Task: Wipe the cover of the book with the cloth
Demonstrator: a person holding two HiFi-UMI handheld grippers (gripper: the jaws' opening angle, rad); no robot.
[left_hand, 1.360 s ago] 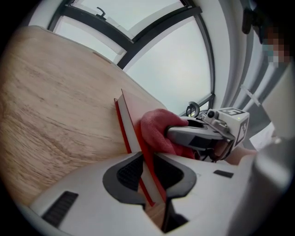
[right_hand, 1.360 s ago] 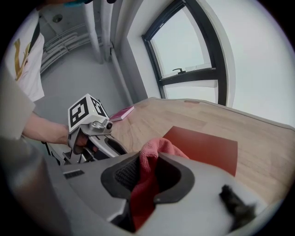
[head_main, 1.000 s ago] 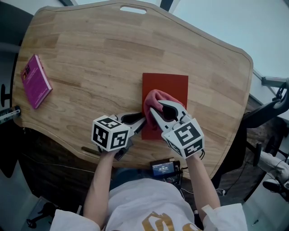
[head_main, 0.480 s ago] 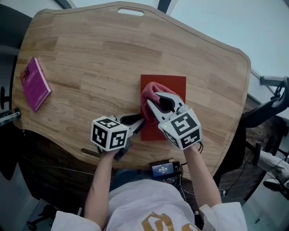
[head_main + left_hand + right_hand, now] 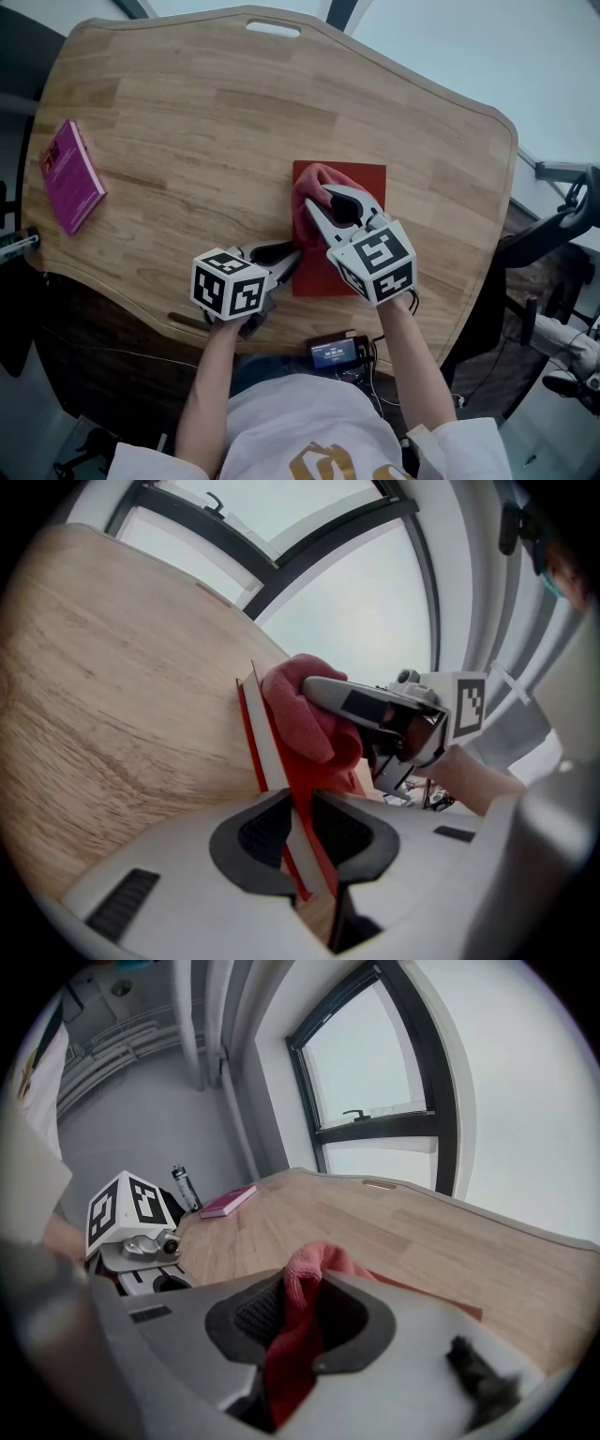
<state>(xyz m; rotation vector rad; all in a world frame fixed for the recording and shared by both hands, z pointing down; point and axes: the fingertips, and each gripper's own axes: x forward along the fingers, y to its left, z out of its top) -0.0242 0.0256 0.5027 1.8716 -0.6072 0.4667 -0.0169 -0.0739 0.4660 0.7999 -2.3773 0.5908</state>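
Right gripper (image 5: 330, 197) pinches the pink cloth (image 5: 307, 195) on the red book (image 5: 366, 183), whose near left edge the left gripper (image 5: 294, 257) clamps. Bare table (image 5: 187, 112) spreads beyond the book; a magenta book (image 5: 73, 171) lies far left, print unreadable.

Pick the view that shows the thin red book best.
Head view: the thin red book shows most of its cover, around the pink cloth. The left gripper view shows it only edge-on, between the jaws; the right gripper view, a sliver behind the cloth.
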